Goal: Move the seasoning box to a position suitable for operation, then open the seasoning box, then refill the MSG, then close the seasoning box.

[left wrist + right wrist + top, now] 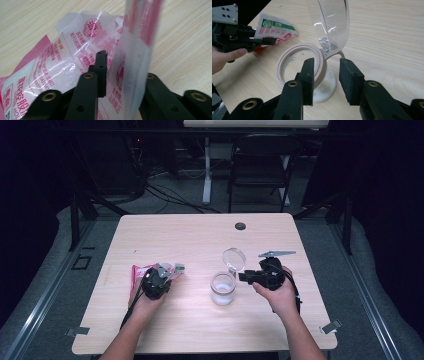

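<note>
Left tongs (172,271) clamp packet (75,57) edge; right tongs (327,72) parted beside jar (223,288) rim.

Your left gripper (167,275) sits at centre left over a pink packet (139,272) on the table (200,235). Your right gripper (250,276) points at the open-lidded jar (223,288), centre right, just beside it.
</note>
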`<state>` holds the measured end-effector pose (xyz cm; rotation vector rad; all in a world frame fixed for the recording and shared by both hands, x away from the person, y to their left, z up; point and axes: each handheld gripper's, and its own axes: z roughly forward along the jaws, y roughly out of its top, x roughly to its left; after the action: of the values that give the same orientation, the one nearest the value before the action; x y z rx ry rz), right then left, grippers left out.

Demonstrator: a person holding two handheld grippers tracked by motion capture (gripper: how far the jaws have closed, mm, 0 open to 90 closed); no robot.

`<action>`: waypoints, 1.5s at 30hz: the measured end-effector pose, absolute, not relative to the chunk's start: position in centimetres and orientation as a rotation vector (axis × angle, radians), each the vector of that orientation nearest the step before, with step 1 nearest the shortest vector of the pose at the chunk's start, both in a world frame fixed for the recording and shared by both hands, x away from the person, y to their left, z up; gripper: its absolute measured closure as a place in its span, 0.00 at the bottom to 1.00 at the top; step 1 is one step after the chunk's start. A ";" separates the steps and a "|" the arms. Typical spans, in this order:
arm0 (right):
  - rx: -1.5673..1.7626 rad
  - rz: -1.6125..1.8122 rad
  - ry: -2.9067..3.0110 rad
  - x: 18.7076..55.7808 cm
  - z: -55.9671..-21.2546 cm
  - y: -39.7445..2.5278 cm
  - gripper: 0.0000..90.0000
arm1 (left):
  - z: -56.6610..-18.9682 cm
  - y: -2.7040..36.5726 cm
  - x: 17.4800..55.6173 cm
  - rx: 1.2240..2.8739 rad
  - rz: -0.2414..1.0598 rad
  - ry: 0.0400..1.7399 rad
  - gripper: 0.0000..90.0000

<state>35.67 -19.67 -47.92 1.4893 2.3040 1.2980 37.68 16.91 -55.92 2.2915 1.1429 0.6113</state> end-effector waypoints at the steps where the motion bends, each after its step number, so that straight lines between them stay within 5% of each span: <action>1: 1.489 1.298 2.303 35.7 -47.9 -19.7 0.73 | -55.9 17.0 37.7 2.287 0.608 1.146 0.93; 27: 1.485 1.293 2.308 35.6 -47.9 -19.6 0.73 | -53.5 20.3 37.8 2.125 0.497 1.210 1.00; 45: 1.468 1.305 2.305 35.3 -47.6 -19.4 0.71 | -49.9 24.3 36.6 1.966 0.554 1.266 1.00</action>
<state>35.34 -19.38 -47.59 1.4676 2.3053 1.3051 36.57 24.29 -49.88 1.9664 1.2658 0.5541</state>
